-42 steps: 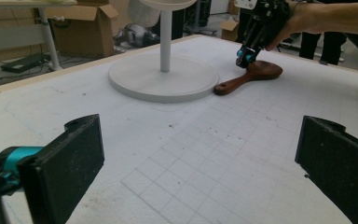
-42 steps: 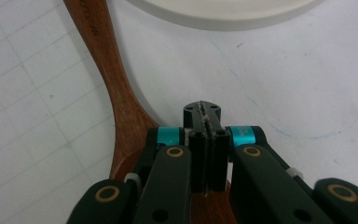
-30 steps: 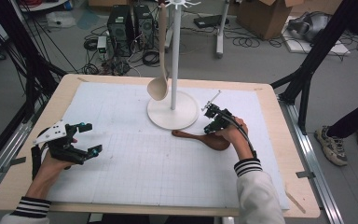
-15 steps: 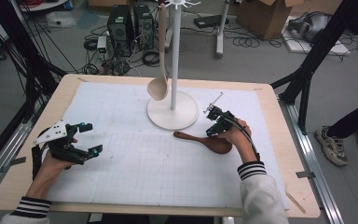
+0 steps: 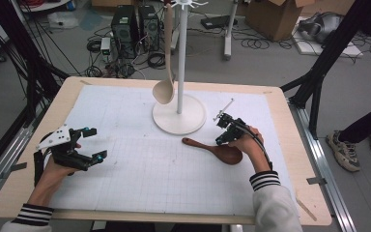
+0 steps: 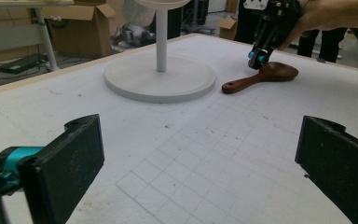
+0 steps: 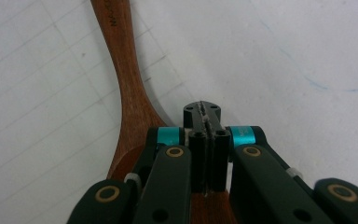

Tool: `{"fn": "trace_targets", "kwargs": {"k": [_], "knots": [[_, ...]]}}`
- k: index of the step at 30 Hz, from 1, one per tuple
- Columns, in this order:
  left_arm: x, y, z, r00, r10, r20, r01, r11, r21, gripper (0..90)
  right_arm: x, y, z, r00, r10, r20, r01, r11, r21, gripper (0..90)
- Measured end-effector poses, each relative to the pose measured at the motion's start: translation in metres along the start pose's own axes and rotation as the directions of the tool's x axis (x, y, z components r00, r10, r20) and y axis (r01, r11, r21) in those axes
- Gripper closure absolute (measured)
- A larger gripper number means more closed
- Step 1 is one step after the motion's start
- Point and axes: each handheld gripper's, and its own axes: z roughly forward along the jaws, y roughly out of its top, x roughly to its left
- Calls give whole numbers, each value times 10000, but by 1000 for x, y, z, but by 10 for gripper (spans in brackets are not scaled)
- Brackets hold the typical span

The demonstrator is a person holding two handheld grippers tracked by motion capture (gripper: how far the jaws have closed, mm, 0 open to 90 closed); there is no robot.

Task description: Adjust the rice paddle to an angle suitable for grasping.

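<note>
The step in hand looks like picking up the dark wooden spoon (image 5: 216,149), which lies flat on the gridded mat (image 5: 140,179) just beside the white rack base (image 5: 178,118); a pale spoon (image 5: 164,89) hangs from the rack; the right gripper (image 7: 207,122) hovers over the bowl's edge, its 2 jaws pressed together, gripping nothing; next it must open and straddle the spoon; the left gripper (image 5: 91,144) rests well apart, jaws wide and empty.

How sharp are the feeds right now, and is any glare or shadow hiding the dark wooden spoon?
High view: even light, soft detail, dark wooden spoon clear. Left gripper view: near fingers slightly blurred, spoon sharp enough farther off. Right gripper view: shut right gripper in focus, handle crisp, a soft shadow beside it, no glare.
</note>
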Motion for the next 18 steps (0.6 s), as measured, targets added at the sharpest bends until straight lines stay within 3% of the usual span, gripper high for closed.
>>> {"fn": "trace_targets", "kwargs": {"k": [18], "knots": [[-1,0,1,10000,34,21,-34,10000,9,17,9,-17,-2,9997,5,-262,-6,10000,-34,900]]}}
